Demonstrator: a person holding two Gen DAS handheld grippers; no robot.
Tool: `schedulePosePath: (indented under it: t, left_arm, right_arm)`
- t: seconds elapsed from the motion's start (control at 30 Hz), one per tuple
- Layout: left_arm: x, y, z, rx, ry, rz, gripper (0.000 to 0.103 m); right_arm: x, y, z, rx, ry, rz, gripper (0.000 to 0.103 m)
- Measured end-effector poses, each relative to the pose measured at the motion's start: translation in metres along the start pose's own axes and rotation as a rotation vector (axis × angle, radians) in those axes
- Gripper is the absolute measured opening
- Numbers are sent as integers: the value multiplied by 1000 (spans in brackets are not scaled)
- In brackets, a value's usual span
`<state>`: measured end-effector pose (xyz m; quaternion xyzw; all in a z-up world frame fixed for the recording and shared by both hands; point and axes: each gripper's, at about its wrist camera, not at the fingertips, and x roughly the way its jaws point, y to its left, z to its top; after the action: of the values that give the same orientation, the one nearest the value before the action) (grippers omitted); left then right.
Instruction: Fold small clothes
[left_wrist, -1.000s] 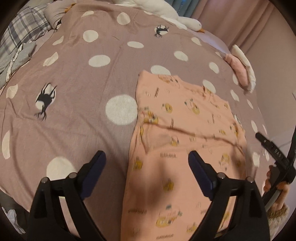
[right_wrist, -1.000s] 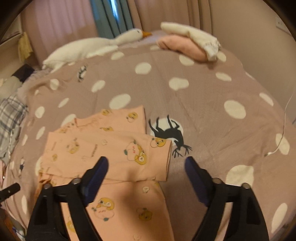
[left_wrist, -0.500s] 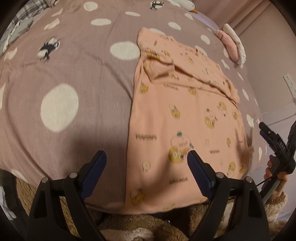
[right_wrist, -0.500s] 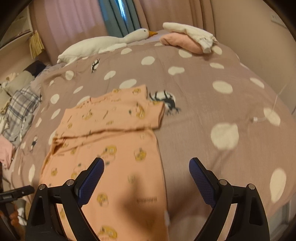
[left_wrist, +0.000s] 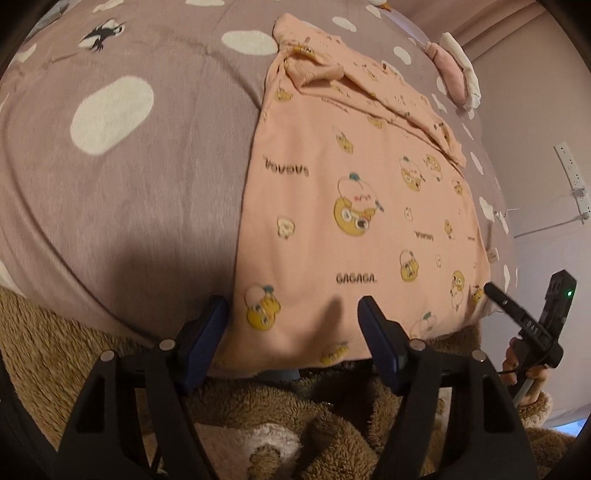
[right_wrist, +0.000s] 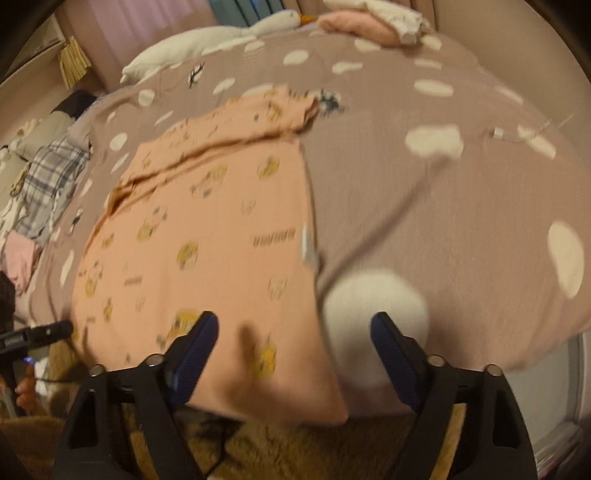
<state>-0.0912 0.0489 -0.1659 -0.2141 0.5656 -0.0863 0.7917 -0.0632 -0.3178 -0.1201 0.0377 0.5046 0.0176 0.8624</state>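
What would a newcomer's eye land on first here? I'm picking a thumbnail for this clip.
First the peach shirt with yellow cartoon prints, spread flat on the polka-dot blanket, its sleeves folded across the far end and its near hem at the bed's edge. Next, the open left gripper and right gripper, one over each near corner of the shirt. At the far end lie a white goose toy and a pink and white bundle.
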Motion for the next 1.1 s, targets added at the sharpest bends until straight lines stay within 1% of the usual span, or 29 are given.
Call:
schedulePosePath:
  t: [0.07,0.17,0.2,0.3,0.33,0.37,0.4,0.43,0.47,0.5,0.53,0.57,0.6,0.63,0.77,0.87,1.0,1.1]
  left_arm:
    - [2,-2,-5,2,9,-2,72]
    - [4,-1,-11,-2,19,-11,71]
    - [5,0,-13,-13,37,-25,71]
    - [13,2,-19,-30,90,-45,60]
    - [15,3,-19,-37,99,-47,48]
    - [17,5,-19,-53,114,-49,29]
    - [21,6,-19,-71,138,-51,21]
    - [22,5,-19,-73,146,-50,13]
    - [22,3,-19,-66,145,-43,12]
    - [20,-2,-20,-42,139,-28,11]
    - [17,-6,-19,-25,133,-35,10]
    - [13,-9,-17,-21,122,-59,9]
    - [4,-11,-16,-26,104,-103,9]
    - [-2,-13,-13,-32,89,-130,9]
    - [-21,-13,2,-61,32,-204,8]
    - [-25,-13,14,-81,7,-220,8]
    - [-23,-6,40,-125,-24,-234,8]
    - [-16,-3,64,-142,-40,-217,8]
  right_arm:
    - [2,1,-9,-7,28,24,77]
    - [5,-1,-18,4,61,34,70]
    - [6,-2,-21,11,70,44,68]
    - [5,-1,-26,1,88,51,64]
    - [5,1,-27,-15,99,48,60]
    - [5,3,-28,-27,108,44,53]
    - [7,5,-30,-43,118,44,50]
    - [8,7,-31,-55,128,47,43]
    - [9,7,-31,-61,138,47,33]
    - [10,8,-31,-66,147,52,27]
    - [10,10,-29,-71,150,62,18]
    - [9,12,-27,-83,149,64,14]
    - [6,15,-24,-94,143,63,13]
    - [4,16,-22,-99,137,73,12]
    - [-8,21,-8,-83,100,185,11]
    - [-11,22,6,-50,66,240,11]
    - [-10,17,33,36,21,312,11]
    - [0,10,54,116,-3,323,11]
